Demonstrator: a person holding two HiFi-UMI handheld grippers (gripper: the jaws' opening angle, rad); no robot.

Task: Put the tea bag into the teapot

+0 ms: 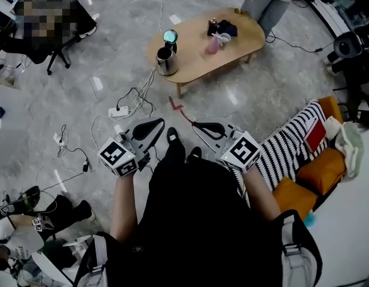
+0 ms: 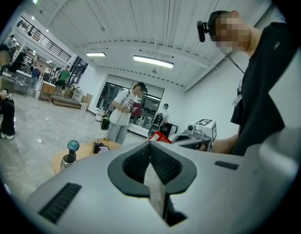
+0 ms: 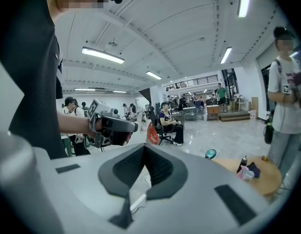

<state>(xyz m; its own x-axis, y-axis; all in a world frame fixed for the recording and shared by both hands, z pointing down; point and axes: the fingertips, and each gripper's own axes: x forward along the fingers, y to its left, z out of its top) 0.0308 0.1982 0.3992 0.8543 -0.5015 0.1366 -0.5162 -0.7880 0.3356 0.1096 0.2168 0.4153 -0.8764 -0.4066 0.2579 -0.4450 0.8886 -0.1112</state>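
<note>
Two grippers, left gripper (image 1: 149, 127) and right gripper (image 1: 208, 127): jaws pressed together, empty. Held low at waist, well apart from desk (image 1: 196, 55), presumably for walking up. Teapot (image 1: 167, 60) at one end of desk; tea bag not discernible among small items (image 1: 219, 33) at other end.

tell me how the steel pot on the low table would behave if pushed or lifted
The steel pot looks rigid and shiny, so probably slippery for jaws. Its teal lid stands raised, which may make it a little tippy. It sits near the end of the wooden table, so a push might send it off.
</note>
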